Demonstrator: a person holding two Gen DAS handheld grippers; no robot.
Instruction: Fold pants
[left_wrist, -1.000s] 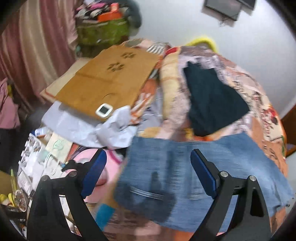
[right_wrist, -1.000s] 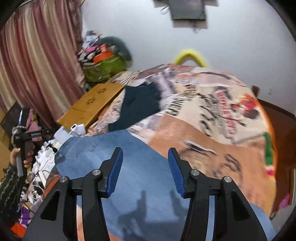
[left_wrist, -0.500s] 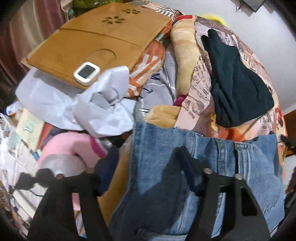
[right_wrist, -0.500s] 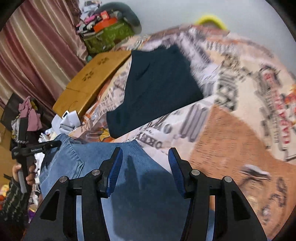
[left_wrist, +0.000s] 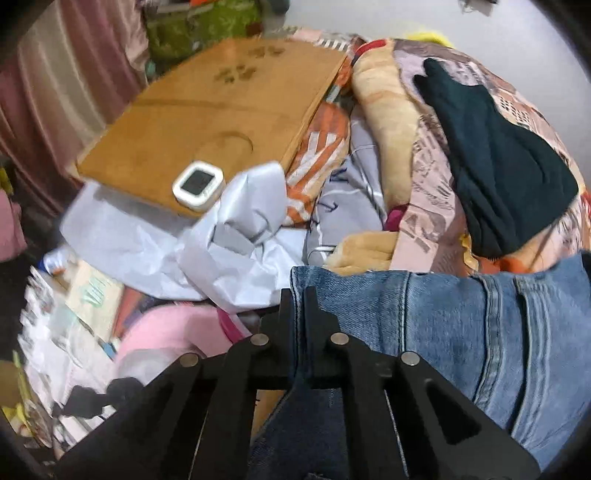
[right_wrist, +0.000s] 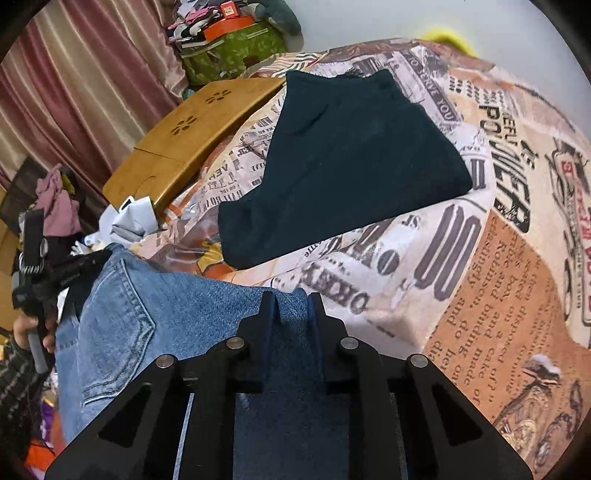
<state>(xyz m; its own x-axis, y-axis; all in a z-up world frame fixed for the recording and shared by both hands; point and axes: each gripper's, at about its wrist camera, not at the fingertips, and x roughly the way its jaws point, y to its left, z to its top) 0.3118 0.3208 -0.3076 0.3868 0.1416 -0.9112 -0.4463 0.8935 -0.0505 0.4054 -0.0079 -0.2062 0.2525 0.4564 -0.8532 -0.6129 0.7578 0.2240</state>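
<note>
Looking down along the left gripper (left_wrist: 297, 306), the left wrist view showed its jaws, which had just been closing, pinched tight on the left edge of the jeans (left_wrist: 461, 332), with a thin fold of denim caught between the black fingers. From that grip the jeans ran off to the right, their seams crossing the frame, and lay at the near edge of the bed, on the printed blanket (left_wrist: 417, 206). Beyond them were a dark folded garment (left_wrist: 495, 177), a wooden lap tray (left_wrist: 221, 110) with a small white clock (left_wrist: 198, 183) on it, and crumpled grey paper (left_wrist: 229, 251) off the bed's left edge. That left side was blurred, so the clutter there was hard to make out.

In the right wrist view, the right gripper (right_wrist: 291, 306) had also just been closing, and a ridge of denim stood clamped between its fingers at the jeans' far edge, beside the blanket's newspaper print. The jeans stretched leftward to the other tool, held in the person's hand (right_wrist: 31, 328) at the bed's left edge, so the long axis ran between the two grips. By judgement, each hand held one end, ready to lift and fold. The near part of the jeans was hidden under the gripper body
</note>
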